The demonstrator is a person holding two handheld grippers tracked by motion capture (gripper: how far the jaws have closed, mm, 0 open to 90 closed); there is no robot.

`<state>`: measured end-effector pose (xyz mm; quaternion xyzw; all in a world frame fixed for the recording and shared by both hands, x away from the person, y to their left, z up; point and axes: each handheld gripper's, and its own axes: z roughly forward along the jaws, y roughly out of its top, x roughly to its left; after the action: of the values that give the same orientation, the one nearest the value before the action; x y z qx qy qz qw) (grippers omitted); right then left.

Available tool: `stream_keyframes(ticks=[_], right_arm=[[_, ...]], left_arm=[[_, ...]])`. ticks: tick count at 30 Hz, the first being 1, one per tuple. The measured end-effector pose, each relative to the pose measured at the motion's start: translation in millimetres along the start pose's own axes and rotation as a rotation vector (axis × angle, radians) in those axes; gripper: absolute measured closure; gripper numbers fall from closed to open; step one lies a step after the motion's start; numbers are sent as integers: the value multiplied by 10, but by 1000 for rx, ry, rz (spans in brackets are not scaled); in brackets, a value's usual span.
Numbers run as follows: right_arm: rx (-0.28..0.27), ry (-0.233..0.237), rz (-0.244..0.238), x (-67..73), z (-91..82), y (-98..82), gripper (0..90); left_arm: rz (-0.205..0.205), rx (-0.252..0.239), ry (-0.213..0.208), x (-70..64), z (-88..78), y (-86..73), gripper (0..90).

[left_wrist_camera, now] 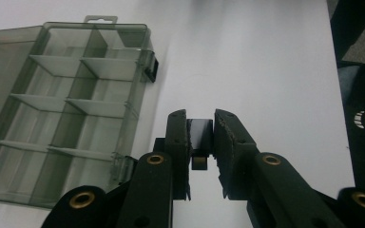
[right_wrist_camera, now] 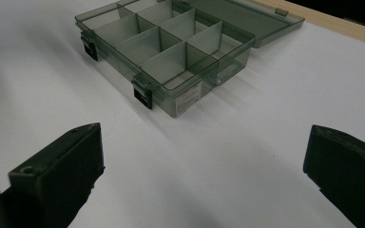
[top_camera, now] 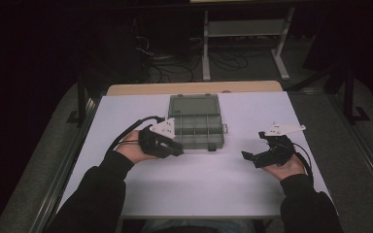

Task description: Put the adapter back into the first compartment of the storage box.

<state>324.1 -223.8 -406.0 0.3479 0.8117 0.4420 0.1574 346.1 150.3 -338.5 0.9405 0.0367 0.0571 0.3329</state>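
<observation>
One box (top_camera: 195, 121) lies on the table (top_camera: 213, 184), toward its far middle. It is a clear grey plastic organiser with its lid (top_camera: 194, 105) swung fully open and lying flat on the table behind it. Inside, thin dividers cut the box into compartments; the right gripper view shows two rows of them side by side, and all the ones in sight hold nothing. Two dark latches (right_wrist_camera: 143, 96) sit on its near long wall, and a small white label (right_wrist_camera: 189, 98) is stuck on one short wall.

There are two tongs, one in each hand. The left tongs (top_camera: 177, 148) hover just at the box's near left corner, with the tips over the table beside the near wall. In the left gripper view the left tongs (left_wrist_camera: 200, 128) have the jaws drawn close together, and a small dark block (left_wrist_camera: 200, 135) with a brass-coloured part below it sits clamped between the pads. The box lies to the left of them in that view, just beside.

The right tongs (top_camera: 248, 156) rest well apart from the box, to its right and nearer the person, pointing left across the table. In the right gripper view the jaws stand wide apart with only bare table between them, holding nothing; the box lies beyond them.
</observation>
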Motion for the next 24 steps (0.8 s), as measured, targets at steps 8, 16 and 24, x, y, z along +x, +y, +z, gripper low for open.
stream_keyframes(ticks=[8,16,24], right_arm=[[-8,5,0,4,-13,2,0],[-3,16,-6,5,6,3,0],[7,26,-17,25,28,5,0]], left_arm=[[-13,15,14,111,-13,46,763],[-32,-9,38,225,-51,37,763],[-70,-11,54,383,-91,-21,763]])
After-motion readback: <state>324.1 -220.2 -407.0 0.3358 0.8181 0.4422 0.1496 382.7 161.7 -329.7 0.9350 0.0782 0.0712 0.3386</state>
